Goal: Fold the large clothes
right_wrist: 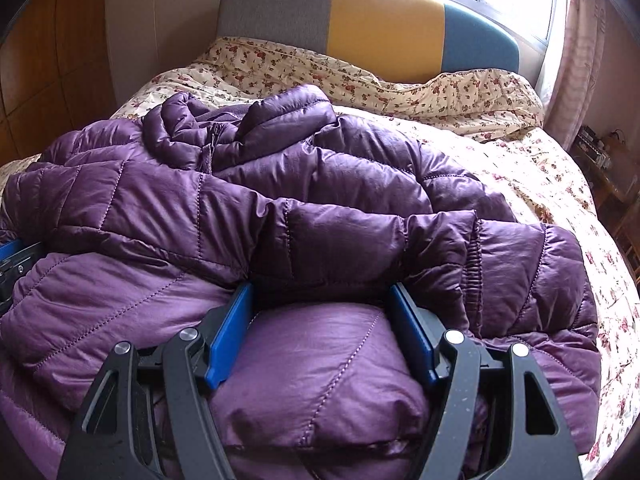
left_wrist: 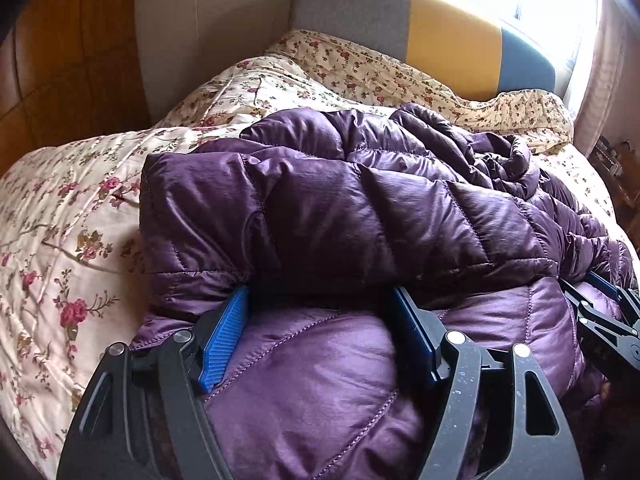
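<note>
Spread wide apart: left hand-held gripper (left_wrist: 320, 316) and right hand-held gripper (right_wrist: 322, 312), side by side, each straddling the near hem of the quilted purple down jacket (right_wrist: 280, 216) lying crosswise directly ahead on the floral-quilted bed (left_wrist: 60, 220).

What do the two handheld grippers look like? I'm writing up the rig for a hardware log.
Both match. The left gripper and right gripper have matte black linkage frames with triangular cut-outs and round silver pivot pins. Each finger carries a flat, bright blue pad, finely ribbed where its face shows. No cables or sleeves are visible; faint specks dot the black frames.
</note>
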The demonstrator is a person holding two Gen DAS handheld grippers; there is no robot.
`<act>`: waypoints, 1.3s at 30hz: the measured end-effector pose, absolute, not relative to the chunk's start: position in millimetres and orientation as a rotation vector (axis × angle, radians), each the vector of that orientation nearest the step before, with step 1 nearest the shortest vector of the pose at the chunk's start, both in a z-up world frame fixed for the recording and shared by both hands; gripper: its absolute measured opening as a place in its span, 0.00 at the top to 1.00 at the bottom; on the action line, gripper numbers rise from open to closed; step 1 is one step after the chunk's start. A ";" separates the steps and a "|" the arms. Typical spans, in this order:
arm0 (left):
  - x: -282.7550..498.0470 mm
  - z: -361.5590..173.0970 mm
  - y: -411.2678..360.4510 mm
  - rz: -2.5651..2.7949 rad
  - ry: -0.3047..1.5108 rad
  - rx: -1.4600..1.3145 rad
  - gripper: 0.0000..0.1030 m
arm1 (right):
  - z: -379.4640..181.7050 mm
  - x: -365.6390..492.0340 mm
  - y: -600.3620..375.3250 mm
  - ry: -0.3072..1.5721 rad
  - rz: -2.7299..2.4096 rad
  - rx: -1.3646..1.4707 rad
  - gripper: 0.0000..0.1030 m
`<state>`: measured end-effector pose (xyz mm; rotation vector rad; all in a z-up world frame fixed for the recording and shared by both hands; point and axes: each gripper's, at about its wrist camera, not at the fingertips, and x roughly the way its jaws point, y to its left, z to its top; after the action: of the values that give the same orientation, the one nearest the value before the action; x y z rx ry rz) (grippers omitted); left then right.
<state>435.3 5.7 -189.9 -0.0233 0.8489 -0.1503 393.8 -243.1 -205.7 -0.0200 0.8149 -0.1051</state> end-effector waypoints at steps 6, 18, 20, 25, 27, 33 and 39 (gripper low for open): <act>438.6 -188.0 7.5 -0.142 0.855 -0.012 0.30 | -203.0 395.8 -243.4 0.826 -0.110 -0.016 0.30; 320.2 -122.4 31.4 -0.147 0.714 0.053 0.30 | -143.6 347.2 -260.5 0.841 -0.017 0.053 0.08; 298.7 -117.9 35.3 -0.151 0.707 0.041 0.30 | -141.2 330.7 -259.9 0.851 -0.006 0.065 0.08; 255.5 -112.5 43.3 -0.129 0.694 0.033 0.30 | -150.3 288.6 -263.2 0.896 -0.005 0.087 0.07; 243.6 -112.7 46.6 -0.130 0.695 0.026 0.30 | -156.0 274.4 -265.9 0.917 -0.010 0.082 0.07; 210.2 -116.4 57.3 -0.118 0.702 0.021 0.30 | -171.3 231.4 -275.7 0.965 -0.021 0.096 0.07; 192.4 -128.2 66.1 -0.123 0.733 0.018 0.30 | -175.1 192.6 -294.5 0.997 -0.037 0.114 0.07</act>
<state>192.4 66.1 -128.2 0.0176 0.7327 -0.1227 192.6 -294.5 -175.1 0.1136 0.9969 -0.0374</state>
